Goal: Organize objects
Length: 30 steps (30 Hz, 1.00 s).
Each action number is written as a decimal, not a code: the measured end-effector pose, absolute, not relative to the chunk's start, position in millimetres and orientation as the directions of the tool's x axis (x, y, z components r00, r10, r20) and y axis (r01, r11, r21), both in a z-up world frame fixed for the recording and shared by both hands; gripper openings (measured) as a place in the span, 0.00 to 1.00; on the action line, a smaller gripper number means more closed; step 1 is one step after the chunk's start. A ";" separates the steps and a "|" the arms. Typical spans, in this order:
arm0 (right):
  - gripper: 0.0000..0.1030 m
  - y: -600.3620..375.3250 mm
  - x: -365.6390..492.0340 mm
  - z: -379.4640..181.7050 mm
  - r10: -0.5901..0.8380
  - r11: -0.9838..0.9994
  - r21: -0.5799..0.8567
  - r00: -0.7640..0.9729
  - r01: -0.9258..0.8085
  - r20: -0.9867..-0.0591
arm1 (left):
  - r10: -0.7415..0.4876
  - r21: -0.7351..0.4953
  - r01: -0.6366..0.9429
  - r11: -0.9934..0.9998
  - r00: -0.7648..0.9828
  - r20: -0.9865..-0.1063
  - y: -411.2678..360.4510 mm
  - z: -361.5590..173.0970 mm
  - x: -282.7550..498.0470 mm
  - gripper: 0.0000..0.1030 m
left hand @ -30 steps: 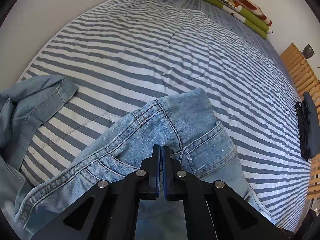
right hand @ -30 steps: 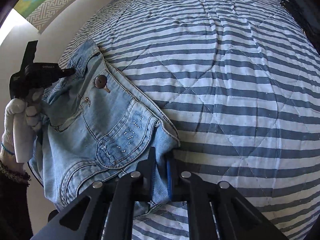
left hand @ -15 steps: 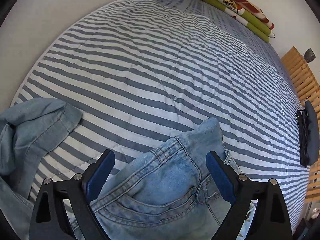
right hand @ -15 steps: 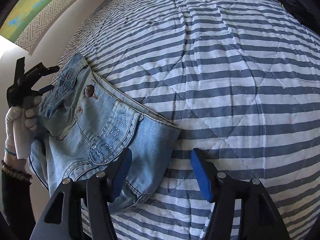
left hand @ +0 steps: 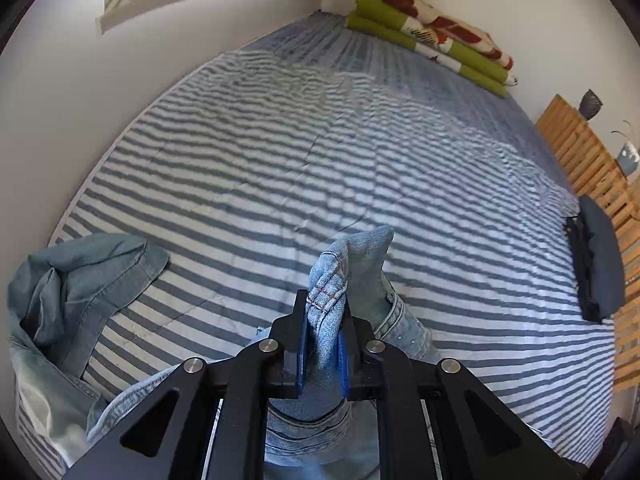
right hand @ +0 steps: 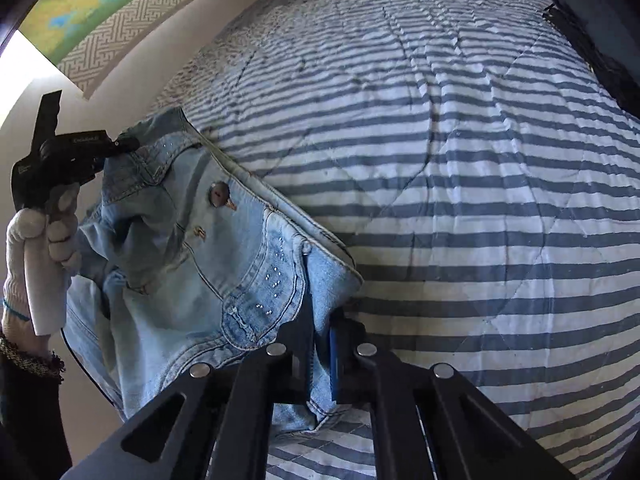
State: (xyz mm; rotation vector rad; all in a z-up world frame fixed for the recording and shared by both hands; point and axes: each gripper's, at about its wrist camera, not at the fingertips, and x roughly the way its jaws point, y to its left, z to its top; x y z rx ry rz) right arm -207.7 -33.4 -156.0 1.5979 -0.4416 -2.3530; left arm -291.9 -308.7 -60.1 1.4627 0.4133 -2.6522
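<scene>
A pair of light blue jeans (right hand: 224, 264) with a metal button and small studs lies at the near edge of the striped quilt (left hand: 320, 152). My left gripper (left hand: 324, 308) has one waistband corner bunched between its blue pads; its jaws are closing on the denim, and the jeans (left hand: 360, 252) rise from the bed there. My right gripper (right hand: 320, 320) is shut on the other waistband corner. In the right wrist view the left gripper (right hand: 80, 152) shows at the far left, held by a white-gloved hand (right hand: 36, 240), with the waistband stretched between the two grips.
Another denim garment (left hand: 80, 276) lies crumpled at the left edge of the bed. A folded green and red blanket (left hand: 432, 36) sits at the far end. A dark folded garment (left hand: 600, 264) rests by the wooden slatted frame (left hand: 580, 152) on the right.
Both grippers opened wide over the waistband, then closed on it again. The left one has risen and pulled its denim corner up off the quilt.
</scene>
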 end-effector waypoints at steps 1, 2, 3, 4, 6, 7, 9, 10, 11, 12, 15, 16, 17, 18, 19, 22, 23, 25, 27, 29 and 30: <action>0.05 -22.7 -203.8 -145.0 -0.396 -0.911 0.409 -0.385 0.051 -0.833 | 0.065 -0.197 0.180 -0.964 -0.557 -0.828 -296.9 -42.9 -291.3 0.11; 0.05 -14.6 -199.5 -133.9 -0.400 -0.908 0.416 -0.414 0.056 -0.817 | 0.062 -0.187 0.161 -0.969 -0.572 -0.818 -283.2 -26.4 -290.9 0.11; 0.04 -9.9 -194.8 -123.4 -0.392 -0.910 0.410 -0.450 0.060 -0.803 | 0.061 -0.176 0.141 -0.974 -0.587 -0.807 -268.4 -10.2 -290.9 0.11; 0.04 -2.4 -190.7 -112.2 -0.380 -0.914 0.402 -0.487 0.064 -0.787 | 0.062 -0.168 0.122 -0.978 -0.600 -0.797 -251.3 5.7 -292.3 0.11; 0.04 26.5 -174.5 -89.9 -0.363 -0.916 0.395 -0.555 0.066 -0.749 | 0.076 -0.155 0.076 -0.985 -0.619 -0.781 -213.4 33.7 -298.2 0.11; 0.04 41.8 -167.6 -80.8 -0.356 -0.916 0.396 -0.581 0.062 -0.732 | 0.087 -0.154 0.053 -0.987 -0.630 -0.772 -192.4 47.1 -302.1 0.11; 0.04 71.5 -158.3 -64.3 -0.327 -0.918 0.394 -0.631 0.036 -0.704 | 0.122 -0.160 0.000 -0.987 -0.644 -0.755 -144.6 68.9 -313.6 0.11; 0.04 87.8 -152.3 -57.0 -0.299 -0.923 0.383 -0.658 0.017 -0.691 | 0.148 -0.169 -0.030 -0.985 -0.646 -0.749 -116.9 77.6 -321.8 0.11; 0.04 106.6 -145.0 -50.6 -0.267 -0.929 0.370 -0.684 -0.004 -0.678 | 0.176 -0.178 -0.064 -0.982 -0.646 -0.742 -88.2 84.1 -326.8 0.11; 0.04 126.1 -137.9 -44.9 -0.237 -0.932 0.361 -0.705 -0.028 -0.668 | 0.204 -0.180 -0.104 -0.978 -0.645 -0.737 -57.3 89.4 -331.7 0.11; 0.04 194.6 -116.3 -33.7 -0.139 -0.928 0.347 -0.741 -0.134 -0.657 | 0.297 -0.189 -0.235 -0.954 -0.622 -0.725 48.2 94.0 -346.0 0.11; 0.04 217.2 -107.3 -31.6 -0.104 -0.924 0.340 -0.744 -0.173 -0.660 | 0.329 -0.194 -0.279 -0.940 -0.604 -0.726 85.3 90.5 -350.4 0.11; 0.04 239.8 -98.2 -30.9 -0.063 -0.922 0.325 -0.746 -0.211 -0.663 | 0.357 -0.197 -0.320 -0.927 -0.583 -0.730 122.9 84.2 -353.1 0.11; 0.04 259.9 -88.4 -30.5 -0.020 -0.920 0.304 -0.744 -0.248 -0.668 | 0.382 -0.204 -0.355 -0.912 -0.558 -0.736 158.5 77.1 -356.9 0.11; 0.04 279.1 -78.3 -31.1 0.018 -0.915 0.286 -0.737 -0.285 -0.676 | 0.409 -0.219 -0.386 -0.896 -0.527 -0.745 193.0 68.4 -359.0 0.11; 0.04 328.0 -53.8 -40.8 0.073 -0.887 0.273 -0.697 -0.373 -0.713 | 0.467 -0.249 -0.471 -0.846 -0.431 -0.772 285.4 39.8 -361.9 0.11; 0.04 340.0 -46.3 -45.1 0.089 -0.878 0.267 -0.684 -0.397 -0.724 | 0.474 -0.245 -0.503 -0.829 -0.399 -0.785 312.1 30.9 -359.4 0.11; 0.04 356.1 -38.0 -52.1 0.129 -0.866 0.242 -0.661 -0.438 -0.739 | 0.461 -0.232 -0.541 -0.808 -0.336 -0.821 351.8 13.2 -349.9 0.18; 0.05 368.8 -34.8 -60.3 0.121 -0.859 0.245 -0.643 -0.450 -0.756 | 0.433 -0.211 -0.542 -0.813 -0.323 -0.841 365.6 5.9 -343.3 0.31; 0.10 375.8 -41.6 -72.6 0.077 -0.855 0.258 -0.601 -0.450 -0.795 | 0.418 -0.191 -0.538 -0.821 -0.338 -0.843 354.8 10.1 -338.3 0.41; 0.17 375.7 -43.8 -77.1 0.070 -0.854 0.250 -0.577 -0.457 -0.814 | 0.415 -0.185 -0.530 -0.827 -0.356 -0.837 339.7 15.8 -336.8 0.44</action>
